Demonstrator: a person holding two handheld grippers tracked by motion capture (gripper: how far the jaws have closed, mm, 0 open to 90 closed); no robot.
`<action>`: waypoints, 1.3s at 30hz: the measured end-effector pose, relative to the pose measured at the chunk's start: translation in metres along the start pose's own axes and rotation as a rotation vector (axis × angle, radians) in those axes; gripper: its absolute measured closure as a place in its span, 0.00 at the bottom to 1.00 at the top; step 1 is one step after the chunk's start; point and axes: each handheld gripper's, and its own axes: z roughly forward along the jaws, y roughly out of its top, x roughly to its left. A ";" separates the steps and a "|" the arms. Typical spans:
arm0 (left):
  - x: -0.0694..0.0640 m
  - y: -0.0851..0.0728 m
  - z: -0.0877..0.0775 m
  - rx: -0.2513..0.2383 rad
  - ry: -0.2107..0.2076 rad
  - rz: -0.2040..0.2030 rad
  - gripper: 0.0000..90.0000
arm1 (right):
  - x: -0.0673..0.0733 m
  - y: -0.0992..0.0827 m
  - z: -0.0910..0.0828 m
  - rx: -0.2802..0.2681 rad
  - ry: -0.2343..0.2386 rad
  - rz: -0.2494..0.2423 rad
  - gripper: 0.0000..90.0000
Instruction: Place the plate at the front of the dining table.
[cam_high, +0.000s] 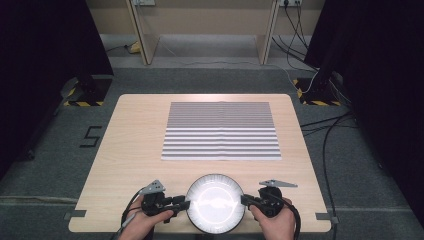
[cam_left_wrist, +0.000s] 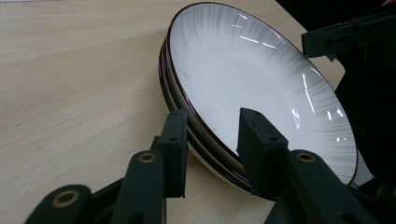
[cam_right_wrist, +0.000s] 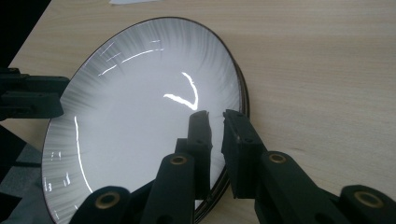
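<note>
A stack of white plates with dark rims sits at the table's near edge, between my two grippers. My left gripper is at the stack's left side. In the left gripper view its jaws stand apart around the rim of the stacked plates, one under the stack and one over the top plate. My right gripper is at the right side. In the right gripper view its jaws stand a narrow gap apart over the top plate's rim. I see no firm pinch on either side.
A grey striped placemat lies flat on the far half of the wooden table. Bare wood lies to the left and right of the plates. Cables and dark stands are on the floor around the table.
</note>
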 end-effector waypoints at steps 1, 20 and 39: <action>0.000 0.000 0.000 -0.001 -0.002 -0.001 0.70 | -0.001 0.000 0.000 -0.006 -0.007 -0.006 0.89; -0.001 -0.001 -0.001 0.007 -0.004 -0.042 0.72 | -0.003 -0.002 -0.001 0.046 -0.015 0.043 0.96; 0.004 0.000 0.000 -0.013 -0.007 -0.138 0.75 | -0.005 0.005 0.012 0.047 0.011 0.142 0.96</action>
